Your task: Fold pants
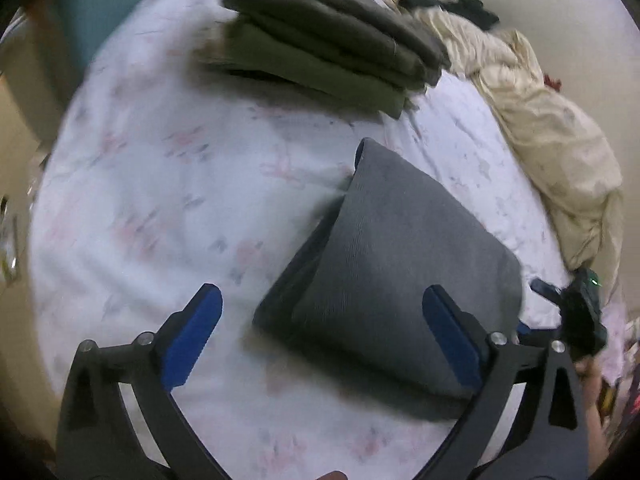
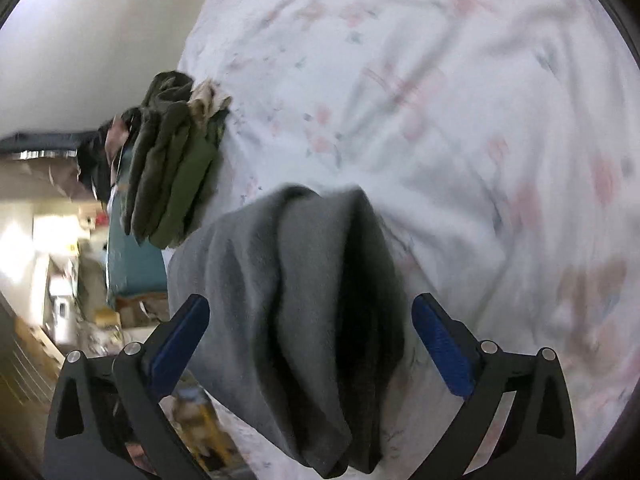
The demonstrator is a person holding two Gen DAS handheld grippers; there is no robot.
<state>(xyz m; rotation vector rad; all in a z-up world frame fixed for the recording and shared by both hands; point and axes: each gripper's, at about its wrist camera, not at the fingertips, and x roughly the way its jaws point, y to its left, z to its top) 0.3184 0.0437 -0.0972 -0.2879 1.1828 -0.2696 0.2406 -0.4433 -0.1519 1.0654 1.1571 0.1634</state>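
We have the grey pants (image 1: pixel 400 272) lying folded into a compact bundle on the bed (image 1: pixel 160 200), on its floral sheet, well short of the stack of olive folded clothes (image 1: pixel 320 48) further up. Our left tool (image 1: pixel 322 320) stands wide open, its blue pads either side of the bundle's near end without pressing on it; it holds nothing. Our right tool (image 2: pixel 310 340) is likewise spread wide, with the pants (image 2: pixel 304 300) between its pads but not gripped.

The fold looks nearly done, so we judge the step in hand to be letting go cleanly. To do it well, we should lift both tools straight away from the cloth so that no pad drags an edge open. The top layer bulges; a light press would flatten it. A crumpled cream fabric (image 1: pixel 552 148) lies beside us, so we keep clear of it.
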